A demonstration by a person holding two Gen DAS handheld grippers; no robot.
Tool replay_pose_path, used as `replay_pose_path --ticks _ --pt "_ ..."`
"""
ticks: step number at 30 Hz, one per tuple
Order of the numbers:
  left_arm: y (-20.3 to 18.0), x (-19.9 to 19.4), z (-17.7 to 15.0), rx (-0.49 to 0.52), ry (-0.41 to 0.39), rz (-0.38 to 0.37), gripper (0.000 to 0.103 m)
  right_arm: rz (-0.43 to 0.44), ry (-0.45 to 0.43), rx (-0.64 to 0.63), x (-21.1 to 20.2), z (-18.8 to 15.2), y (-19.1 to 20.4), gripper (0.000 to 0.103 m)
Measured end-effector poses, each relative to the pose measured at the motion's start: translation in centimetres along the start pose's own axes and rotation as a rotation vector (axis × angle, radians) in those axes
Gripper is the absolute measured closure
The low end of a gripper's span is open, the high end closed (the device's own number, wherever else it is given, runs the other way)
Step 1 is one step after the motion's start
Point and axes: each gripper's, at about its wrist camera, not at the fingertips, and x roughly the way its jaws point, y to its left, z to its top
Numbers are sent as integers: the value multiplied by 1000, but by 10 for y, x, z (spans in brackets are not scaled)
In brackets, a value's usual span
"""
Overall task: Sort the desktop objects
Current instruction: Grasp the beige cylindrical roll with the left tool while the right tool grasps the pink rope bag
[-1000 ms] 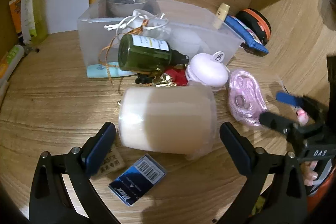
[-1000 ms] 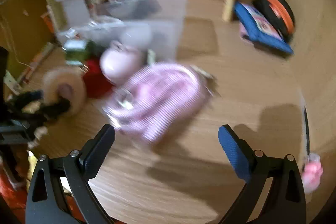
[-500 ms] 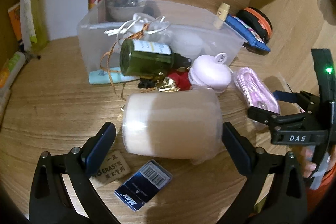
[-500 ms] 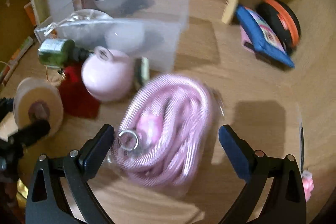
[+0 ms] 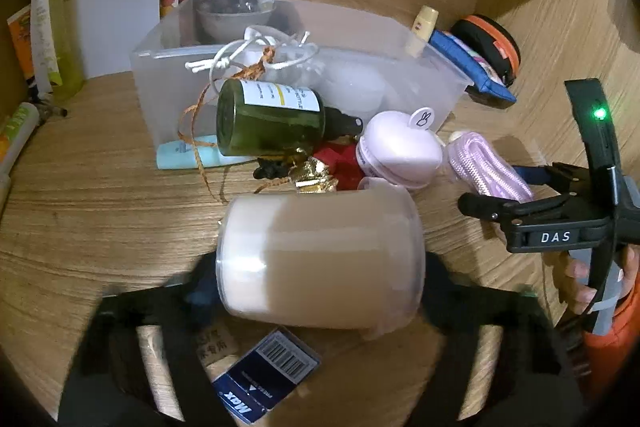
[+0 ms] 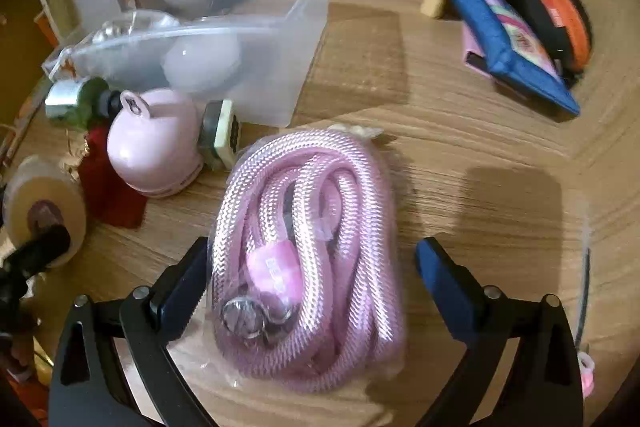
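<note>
Claws (image 5: 320,283) just closing around smooth, cream tape roll (image 5: 320,259).

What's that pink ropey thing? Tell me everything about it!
The pink rope is a thick, shiny braided cord, coiled into loops and sealed in a clear plastic bag. Inside sit a round metal ring and a pink tag with letters too blurry to read. It lies flat on the wooden desk, just in front of the clear plastic bin and beside the round pink case. The right gripper straddles it with its jaws open: one blue pad is at the bag's edge, the other stands clear.
</note>
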Motion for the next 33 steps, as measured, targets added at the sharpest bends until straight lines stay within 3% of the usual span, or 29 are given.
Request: replay_pose_path --ticks 2,4,6,9,17,33 --pt "0 0 0 -6 -10 7 37 10 -17 -8 -1 -1 0 7" --pt "-1 -1 -2 -11 -18 18 37 19 -42 -25 -4 -3 1 23" --pt "-3 -4 -5 -20 -31 27 37 25 -55 -38 -7 -6 2 33" --pt "-6 -13 -6 -18 -63 49 38 31 -72 -39 -12 -10 0 40" --pt "-17 -32 -2 2 -118 50 38 135 -130 24 -35 -15 -9 45" --pt "-25 -65 42 10 -259 27 38 185 -320 16 -102 0 -2 45"
